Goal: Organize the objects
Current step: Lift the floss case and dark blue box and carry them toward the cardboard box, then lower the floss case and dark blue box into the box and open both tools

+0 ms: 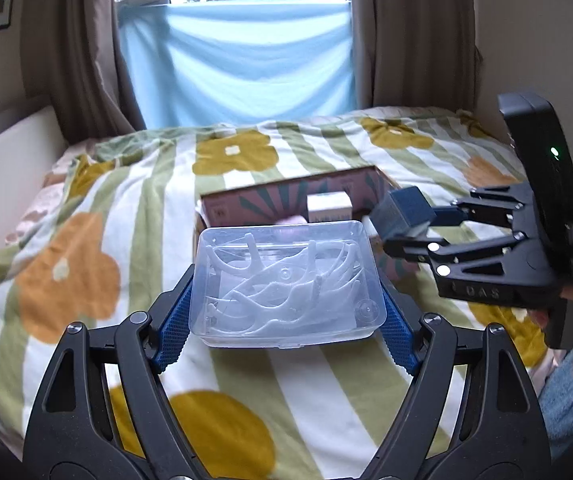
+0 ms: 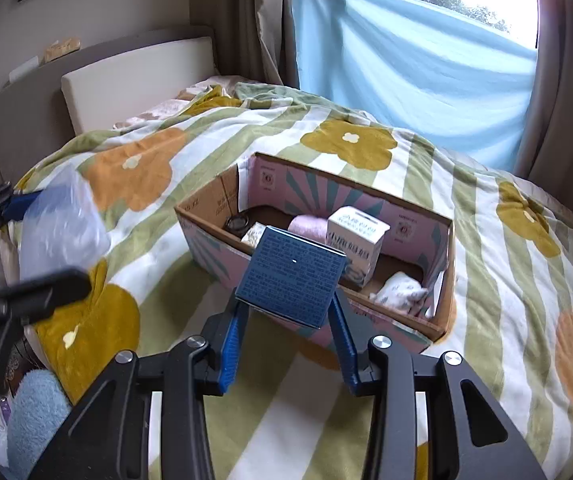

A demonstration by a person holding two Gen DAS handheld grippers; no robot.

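Nearest to you, your left gripper [image 1: 284,312] pinches one clear plastic case [image 1: 286,284] between its two blue pads; the case holds many white floss picks [image 1: 282,292], too tangled to count, and it hangs above the flowered blanket [image 1: 86,220]. Your right gripper [image 2: 286,336] pinches one dark blue box [image 2: 291,282] with small white print, tilted, just before the near wall of the cardboard box [image 2: 442,236]. Inside this one open cardboard box you can see four things clearly: one white carton [image 2: 356,240], one pink roll [image 2: 308,226], one white crumpled thing [image 2: 400,292] and one small jar [image 2: 235,224]. Behind the bed hangs one light blue sheet [image 2: 406,68] between two brown curtains [image 1: 82,48].
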